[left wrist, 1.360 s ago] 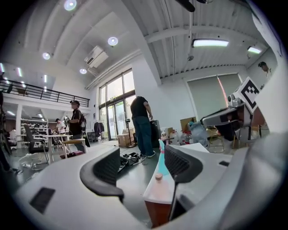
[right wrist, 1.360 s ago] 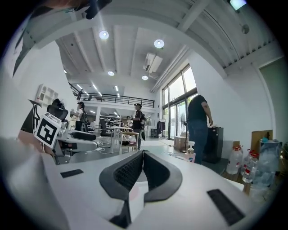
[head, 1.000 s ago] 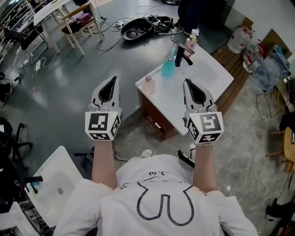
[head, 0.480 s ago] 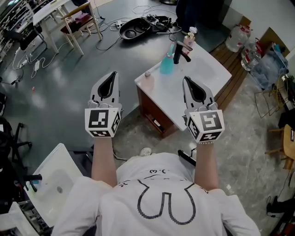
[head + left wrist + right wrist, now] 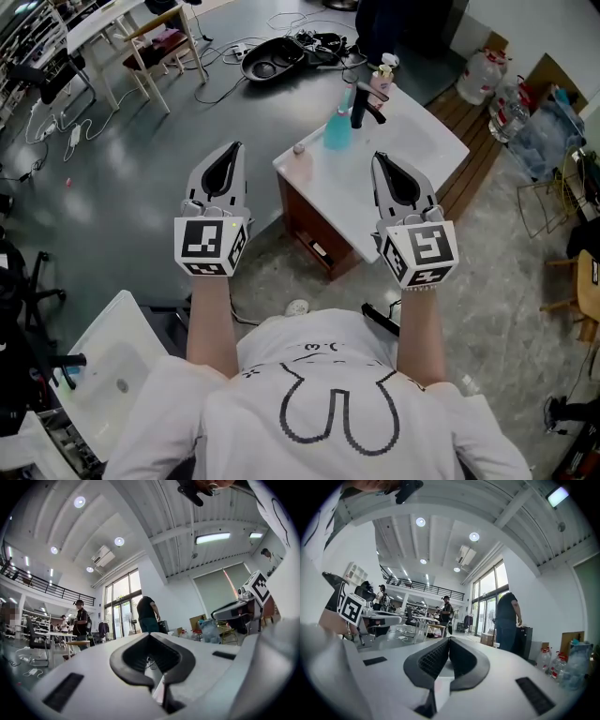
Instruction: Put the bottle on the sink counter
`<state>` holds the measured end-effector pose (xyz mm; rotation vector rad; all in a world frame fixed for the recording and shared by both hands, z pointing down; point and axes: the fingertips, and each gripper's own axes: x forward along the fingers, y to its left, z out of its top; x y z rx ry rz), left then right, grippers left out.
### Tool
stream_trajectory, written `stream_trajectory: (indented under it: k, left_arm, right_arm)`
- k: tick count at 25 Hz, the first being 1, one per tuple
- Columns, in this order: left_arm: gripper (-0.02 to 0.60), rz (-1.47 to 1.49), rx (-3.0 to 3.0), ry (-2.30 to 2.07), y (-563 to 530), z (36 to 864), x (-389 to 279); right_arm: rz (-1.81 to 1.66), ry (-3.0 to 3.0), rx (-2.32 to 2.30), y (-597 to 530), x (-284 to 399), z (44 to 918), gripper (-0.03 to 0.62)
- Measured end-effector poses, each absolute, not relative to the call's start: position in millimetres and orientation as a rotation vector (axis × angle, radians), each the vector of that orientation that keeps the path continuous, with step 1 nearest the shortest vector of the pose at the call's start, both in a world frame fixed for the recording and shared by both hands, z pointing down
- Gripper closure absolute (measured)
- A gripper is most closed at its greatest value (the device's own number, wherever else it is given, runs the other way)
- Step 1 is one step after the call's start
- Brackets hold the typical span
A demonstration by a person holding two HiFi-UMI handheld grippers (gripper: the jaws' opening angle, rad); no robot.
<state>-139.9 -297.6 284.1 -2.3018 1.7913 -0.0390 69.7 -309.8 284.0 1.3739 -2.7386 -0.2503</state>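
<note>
Two empty grippers before a sink counter.
Left gripper [image 5: 232, 150] and right gripper [image 5: 379, 161]: jaws together, nothing held, side by side. Beyond: white counter [image 5: 328, 187]; blue bottle [image 5: 338, 131] upright near its far edge, beside black faucet [image 5: 361, 103].

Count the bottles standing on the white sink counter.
2. A translucent blue plastic bottle stands left of the black faucet; a pink pump-top bottle stands beyond the faucet at the white sink counter's far edge. None looks hidden.
</note>
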Motion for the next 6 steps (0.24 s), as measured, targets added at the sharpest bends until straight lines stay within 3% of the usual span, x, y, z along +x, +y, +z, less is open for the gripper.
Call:
stream_trajectory:
  k: [6]
  left_arm:
    - [0.574, -0.040, -2.295, 1.792, -294.3, 283.0, -137.1]
  right_arm:
    - [-0.265, -2.727, 1.378, -305.6, 72.7, 284.9, 0.565]
